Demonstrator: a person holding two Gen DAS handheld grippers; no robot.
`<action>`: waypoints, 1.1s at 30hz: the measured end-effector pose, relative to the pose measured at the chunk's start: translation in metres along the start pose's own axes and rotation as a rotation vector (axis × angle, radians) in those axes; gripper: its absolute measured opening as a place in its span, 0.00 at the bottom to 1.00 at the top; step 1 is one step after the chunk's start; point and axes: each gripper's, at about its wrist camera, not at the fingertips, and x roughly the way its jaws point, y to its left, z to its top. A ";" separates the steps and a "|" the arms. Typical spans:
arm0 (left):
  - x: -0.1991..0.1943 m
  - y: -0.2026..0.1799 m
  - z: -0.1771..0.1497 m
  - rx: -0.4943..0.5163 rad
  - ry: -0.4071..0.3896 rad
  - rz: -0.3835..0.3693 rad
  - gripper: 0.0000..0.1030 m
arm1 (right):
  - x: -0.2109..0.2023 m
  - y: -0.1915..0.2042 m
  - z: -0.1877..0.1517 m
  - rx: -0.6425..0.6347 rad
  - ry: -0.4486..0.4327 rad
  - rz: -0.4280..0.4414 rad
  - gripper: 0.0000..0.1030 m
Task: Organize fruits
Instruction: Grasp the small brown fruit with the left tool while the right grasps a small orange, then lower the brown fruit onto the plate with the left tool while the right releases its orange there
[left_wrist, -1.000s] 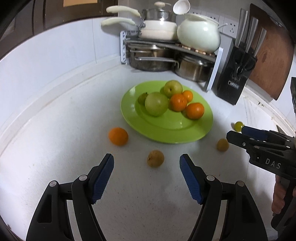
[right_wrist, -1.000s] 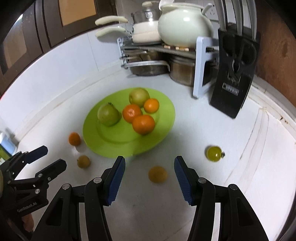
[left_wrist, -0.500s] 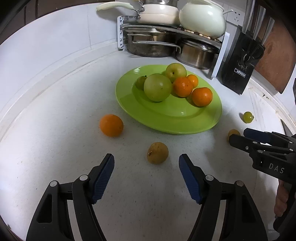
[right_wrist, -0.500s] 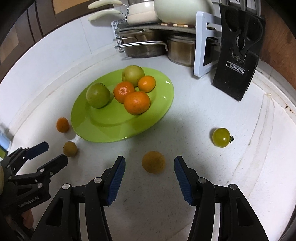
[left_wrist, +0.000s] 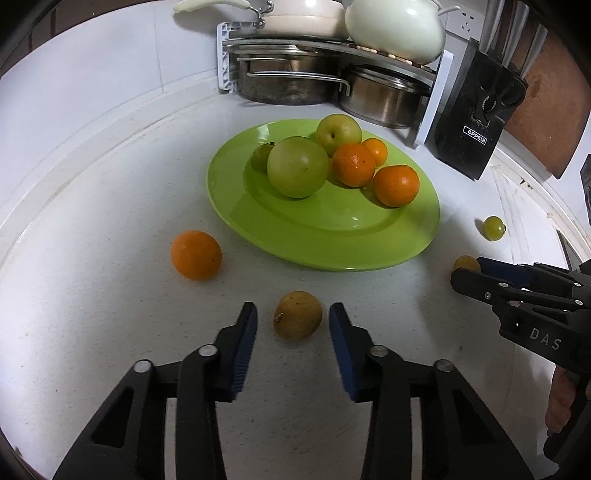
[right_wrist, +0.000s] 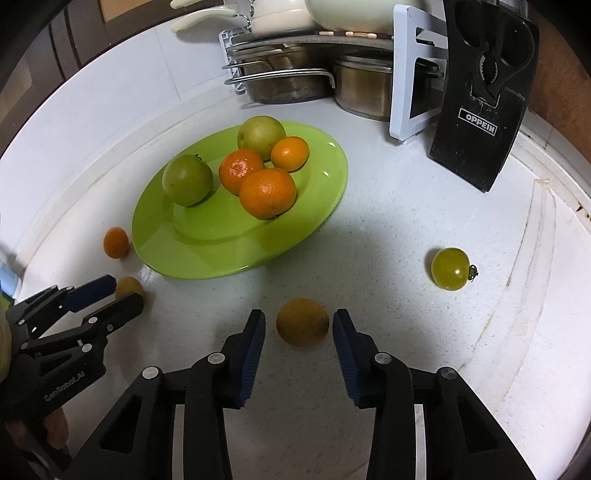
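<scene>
Counting six fruits on the green plate (left_wrist: 424, 236) upper centre, I leave four loose: left gripper (left_wrist: 293, 319) and right gripper (right_wrist: 299, 326) (both part-open) each bracket a brownish fruit (left_wrist: 297, 315).

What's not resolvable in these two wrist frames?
- Small green fruit on the plate: mostly hidden behind the big green fruit, left view.
- Brown fruit: partly covered by right gripper, left view.
- Knife block top: cut off by frame edge, right view.
</scene>
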 end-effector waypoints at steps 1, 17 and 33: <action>0.001 -0.001 0.000 0.002 0.002 -0.002 0.29 | 0.000 0.000 0.000 0.001 0.001 0.000 0.32; -0.019 -0.007 0.001 0.014 -0.036 -0.010 0.26 | -0.012 0.003 0.000 -0.005 -0.028 0.020 0.30; -0.054 -0.016 0.031 0.053 -0.156 0.002 0.26 | -0.043 0.015 0.030 -0.057 -0.134 0.072 0.30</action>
